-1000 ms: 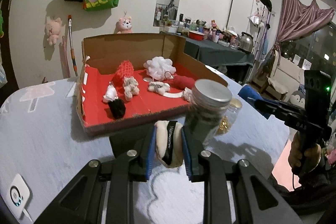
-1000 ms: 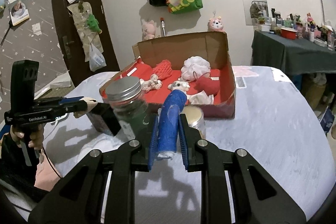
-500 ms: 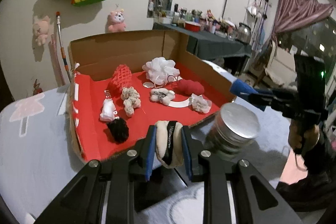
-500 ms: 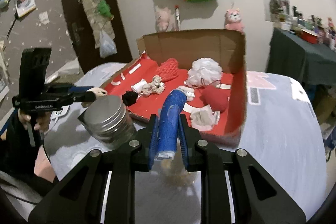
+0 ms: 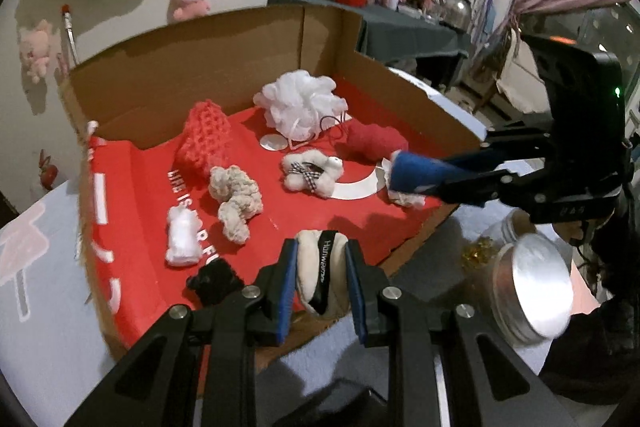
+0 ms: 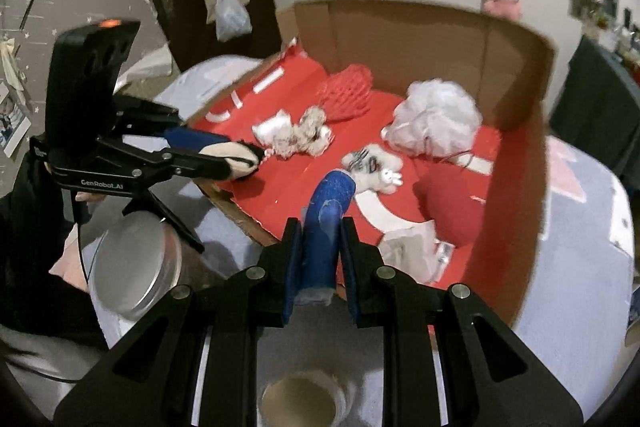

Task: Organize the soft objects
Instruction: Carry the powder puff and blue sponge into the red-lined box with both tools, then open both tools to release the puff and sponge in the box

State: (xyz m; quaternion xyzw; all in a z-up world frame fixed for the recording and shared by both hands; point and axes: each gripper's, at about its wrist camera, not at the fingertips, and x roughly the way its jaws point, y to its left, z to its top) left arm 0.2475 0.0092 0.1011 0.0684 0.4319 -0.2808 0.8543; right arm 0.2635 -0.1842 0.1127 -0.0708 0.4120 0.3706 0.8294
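Pale grey tabletop carries a cardboard box lined in red. Over the box's near edge, the left claw is clenched on a cream pad with a black strap. At the box's right edge, the right claw grips a rolled blue cloth. Inside the box lie a white mesh pouf and a red knit piece. A metal-lidded jar stands just right of the box.

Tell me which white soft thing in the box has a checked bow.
The small cream plush mid-box, beside the red pillow; the white pouf and white bundle have none.
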